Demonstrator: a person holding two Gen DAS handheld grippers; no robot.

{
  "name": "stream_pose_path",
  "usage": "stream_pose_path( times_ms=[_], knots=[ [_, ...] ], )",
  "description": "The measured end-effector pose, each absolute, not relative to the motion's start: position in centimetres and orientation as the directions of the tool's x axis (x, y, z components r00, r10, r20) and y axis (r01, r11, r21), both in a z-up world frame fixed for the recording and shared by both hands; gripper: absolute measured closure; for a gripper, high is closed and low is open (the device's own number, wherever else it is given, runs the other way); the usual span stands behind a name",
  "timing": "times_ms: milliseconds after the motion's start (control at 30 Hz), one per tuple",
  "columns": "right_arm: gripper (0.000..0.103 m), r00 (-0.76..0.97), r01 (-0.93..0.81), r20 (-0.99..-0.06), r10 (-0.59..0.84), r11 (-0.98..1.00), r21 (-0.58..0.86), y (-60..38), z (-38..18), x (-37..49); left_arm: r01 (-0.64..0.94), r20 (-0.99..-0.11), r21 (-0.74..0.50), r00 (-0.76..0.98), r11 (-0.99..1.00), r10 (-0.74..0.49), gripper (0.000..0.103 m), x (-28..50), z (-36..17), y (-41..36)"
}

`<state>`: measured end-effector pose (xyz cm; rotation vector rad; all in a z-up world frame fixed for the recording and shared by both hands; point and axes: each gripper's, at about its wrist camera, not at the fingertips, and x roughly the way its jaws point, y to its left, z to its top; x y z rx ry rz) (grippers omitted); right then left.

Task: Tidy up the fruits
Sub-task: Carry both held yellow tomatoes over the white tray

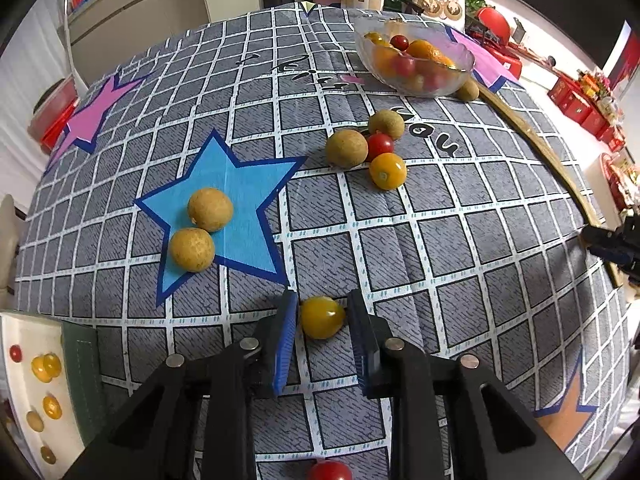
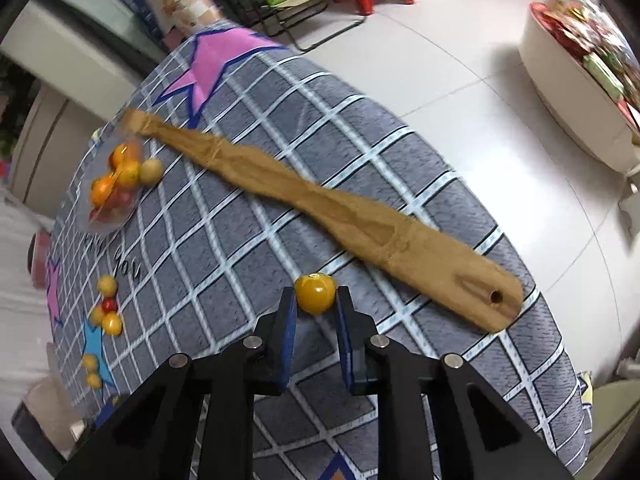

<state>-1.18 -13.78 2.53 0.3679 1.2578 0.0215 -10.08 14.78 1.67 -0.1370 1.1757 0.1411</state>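
Note:
My left gripper (image 1: 322, 318) straddles a yellow cherry tomato (image 1: 322, 317) lying on the checked tablecloth (image 1: 440, 240); the jaws stand slightly apart from it. My right gripper (image 2: 316, 300) is shut on another yellow tomato (image 2: 315, 287), held above the cloth. Two brown longans (image 1: 200, 226) lie on a blue star. A cluster of longans and tomatoes (image 1: 370, 148) lies mid-table. A glass bowl (image 1: 460, 76) of fruit stands far right; it also shows in the right wrist view (image 2: 86, 222).
A white tray (image 1: 24, 384) with sorted tomatoes and longans sits at the lower left. A long wooden paddle (image 2: 320, 204) lies across the table near its right edge. A red tomato (image 1: 330, 471) lies under my left gripper. Red stools and boxes stand on the floor.

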Motion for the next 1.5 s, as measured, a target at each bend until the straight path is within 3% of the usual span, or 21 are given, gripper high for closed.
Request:
stream_pose_path(
  times_ms=[467, 967, 1033, 1100, 1500],
  knots=[
    [0.082, 0.263, -0.079, -0.912, 0.314, 0.949, 0.304, -7.0, 4.1, -5.2, -0.205, -0.923, -0.073, 0.385, 0.976, 0.012, 0.076, -11.7, 2.8, 16.3],
    [0.082, 0.229, -0.119, -0.916, 0.330, 0.943, 0.310, -5.3, 4.7, -6.9, -0.149, -0.915, -0.036, 0.402, 0.988, 0.028, 0.076, -10.1, 1.6, 15.1],
    [0.082, 0.228, -0.129, -0.917, 0.328, 0.943, 0.306, -5.3, 4.7, -7.1, -0.152, -0.916, -0.052, 0.402, 0.987, 0.013, 0.082, -10.2, 1.6, 15.3],
    [0.082, 0.228, -0.138, -0.917, 0.329, 0.943, 0.304, -5.1, 4.8, -7.2, -0.162, -0.918, -0.082, 0.397, 0.983, -0.011, 0.082, -10.5, 1.7, 15.6],
    [0.082, 0.192, -0.238, -0.910, 0.367, 0.917, 0.320, -1.5, 5.6, -8.2, -0.228, -0.889, -0.109, 0.457, 0.968, 0.008, 0.082, -14.5, 5.8, 18.3]
  ],
)
